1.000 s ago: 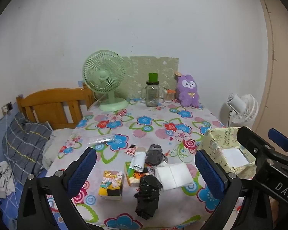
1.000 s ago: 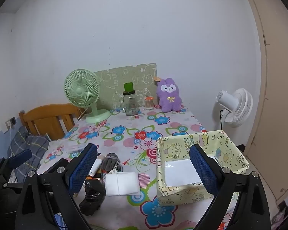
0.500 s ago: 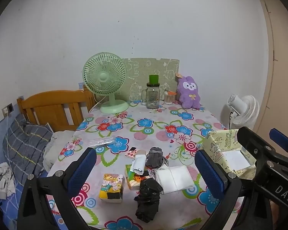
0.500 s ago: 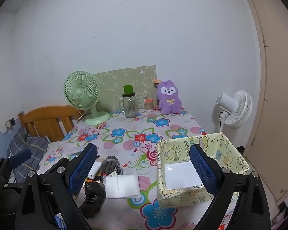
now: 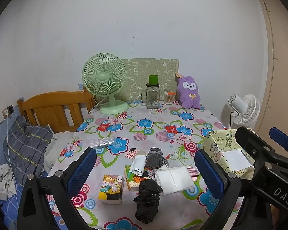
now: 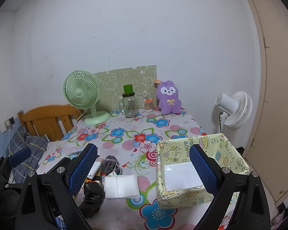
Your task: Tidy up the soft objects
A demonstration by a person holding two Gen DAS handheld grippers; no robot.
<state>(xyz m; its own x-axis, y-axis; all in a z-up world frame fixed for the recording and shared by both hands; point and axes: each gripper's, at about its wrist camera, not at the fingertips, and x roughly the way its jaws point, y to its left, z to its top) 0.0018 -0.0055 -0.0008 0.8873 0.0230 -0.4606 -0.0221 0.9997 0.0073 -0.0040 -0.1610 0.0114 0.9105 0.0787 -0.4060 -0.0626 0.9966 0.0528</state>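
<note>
Both views drawn back slightly — left tool (image 5: 145, 172) and right tool (image 6: 143, 167) wide, empty (above table (image 5: 155, 118)).

Soft, even indoor light with faint shadows; both views are sharp, bowed by fisheye distortion, corners vignetted black.

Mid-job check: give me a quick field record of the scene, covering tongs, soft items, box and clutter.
left tongs: open, empty, above the pile
right tongs: open, empty
soft pile: black bundle, white folded cloth, grey bundle, white roll, all on the table
box: right of the pile, white sheet inside
back edge: green fan, jar, purple plush
</note>
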